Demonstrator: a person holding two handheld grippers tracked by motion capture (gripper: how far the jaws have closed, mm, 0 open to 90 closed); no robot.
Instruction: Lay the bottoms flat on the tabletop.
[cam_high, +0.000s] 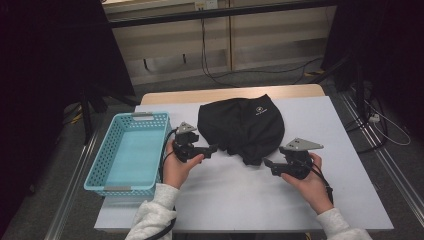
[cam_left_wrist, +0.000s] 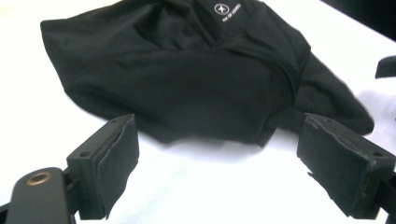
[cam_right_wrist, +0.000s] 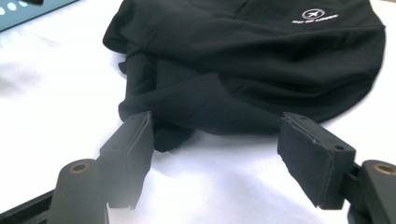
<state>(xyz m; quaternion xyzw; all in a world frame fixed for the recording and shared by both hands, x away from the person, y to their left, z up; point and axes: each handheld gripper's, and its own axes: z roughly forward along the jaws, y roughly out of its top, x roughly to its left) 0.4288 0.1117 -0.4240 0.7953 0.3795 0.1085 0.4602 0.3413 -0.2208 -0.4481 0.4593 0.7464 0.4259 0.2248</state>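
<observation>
Down low, nearest the person, the left gripper (cam_high: 214, 148) and right gripper (cam_high: 267, 163) had their fingers (cam_left_wrist: 109, 158) spread wide, holding nothing. Just past them, the black cloth (cam_high: 242, 125) lay bunched on the white bench (cam_high: 300, 200). To grab well, each gripper should probably slide under a near edge, then squeeze. Farther left sat the blue basket (cam_high: 95, 172), empty

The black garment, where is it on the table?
In the high view the black garment lies bunched mid-table toward the far edge, right of the blue basket, just beyond both grippers.
</observation>
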